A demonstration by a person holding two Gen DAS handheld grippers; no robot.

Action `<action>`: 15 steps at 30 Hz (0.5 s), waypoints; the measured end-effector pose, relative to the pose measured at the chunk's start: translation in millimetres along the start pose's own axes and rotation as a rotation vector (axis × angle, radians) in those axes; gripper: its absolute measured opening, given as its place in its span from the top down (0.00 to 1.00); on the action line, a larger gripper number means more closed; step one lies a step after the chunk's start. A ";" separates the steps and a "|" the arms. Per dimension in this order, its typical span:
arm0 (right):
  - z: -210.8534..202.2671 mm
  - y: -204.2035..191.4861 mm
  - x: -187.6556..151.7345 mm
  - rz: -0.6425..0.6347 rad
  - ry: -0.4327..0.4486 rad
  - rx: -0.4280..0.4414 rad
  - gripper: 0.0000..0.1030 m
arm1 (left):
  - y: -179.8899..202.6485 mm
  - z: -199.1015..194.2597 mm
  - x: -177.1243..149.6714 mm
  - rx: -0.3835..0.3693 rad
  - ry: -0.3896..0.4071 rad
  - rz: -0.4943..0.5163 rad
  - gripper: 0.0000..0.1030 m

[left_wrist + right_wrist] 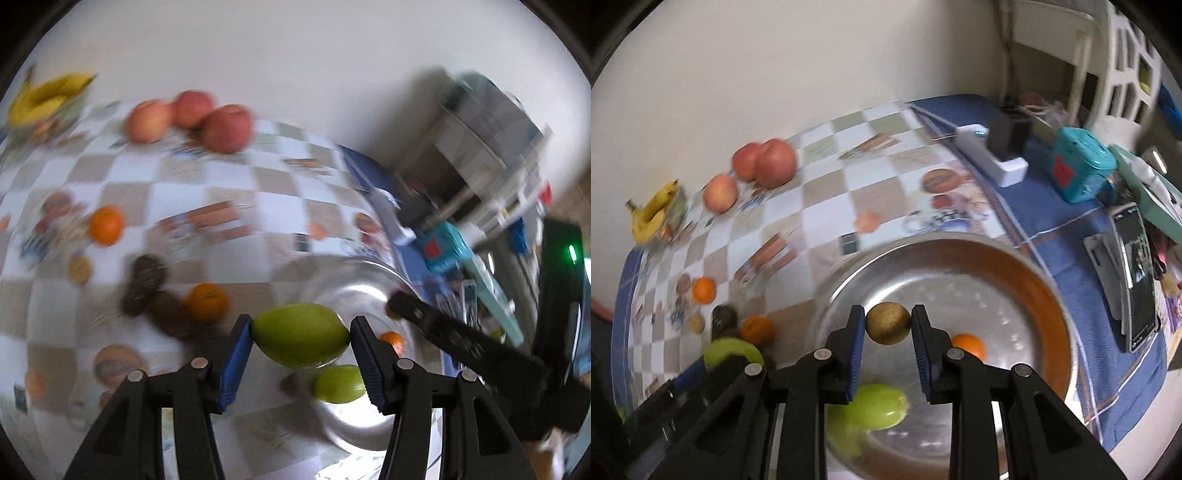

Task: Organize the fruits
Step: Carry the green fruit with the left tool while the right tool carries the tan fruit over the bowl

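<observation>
Left wrist view shows the left gripper (pixel 301 341) clamped on a green mango (pixel 300 334), held above the near rim of a steel bowl (pixel 354 291) on the worktop (pixel 229 192). Right wrist view has the right gripper (pixel 888 325) squeezing a small brown round fruit (pixel 888 323) over that bowl, where a second green fruit (pixel 877 406) and an orange (pixel 969 345) already lie. Three red apples (pixel 192 118), bananas (pixel 44 98) and other oranges (pixel 105 225) sit out on the checked cloth.
</observation>
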State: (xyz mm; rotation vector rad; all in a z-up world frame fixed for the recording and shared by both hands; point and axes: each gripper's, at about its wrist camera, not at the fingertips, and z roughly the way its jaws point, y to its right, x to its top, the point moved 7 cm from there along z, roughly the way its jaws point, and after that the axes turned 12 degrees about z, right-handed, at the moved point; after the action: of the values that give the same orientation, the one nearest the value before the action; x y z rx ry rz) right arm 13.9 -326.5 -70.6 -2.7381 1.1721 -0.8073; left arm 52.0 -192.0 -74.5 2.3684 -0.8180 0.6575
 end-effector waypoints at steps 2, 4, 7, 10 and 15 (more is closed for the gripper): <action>1.0 8.8 4.7 0.022 0.007 -0.009 0.74 | 14.9 6.9 0.2 0.000 -0.003 0.057 0.45; 2.1 15.1 10.0 0.042 0.014 -0.014 0.74 | 26.0 16.2 -1.2 -0.004 -0.018 0.092 0.45; 3.0 22.1 15.0 0.053 0.014 -0.018 0.74 | 34.1 29.7 -3.8 -0.028 -0.042 0.094 0.45; 10.2 23.8 15.0 0.056 -0.007 -0.009 0.74 | 42.3 39.8 -4.1 -0.028 -0.047 0.122 0.45; 22.5 28.6 15.2 0.062 -0.036 -0.015 0.74 | 57.8 58.6 -5.0 -0.041 -0.065 0.165 0.44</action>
State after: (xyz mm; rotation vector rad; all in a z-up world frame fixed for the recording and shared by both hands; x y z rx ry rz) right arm 14.6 -360.7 -90.3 -2.7011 1.2538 -0.7431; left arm 25.5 -265.3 -101.3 2.3131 -1.0545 0.6251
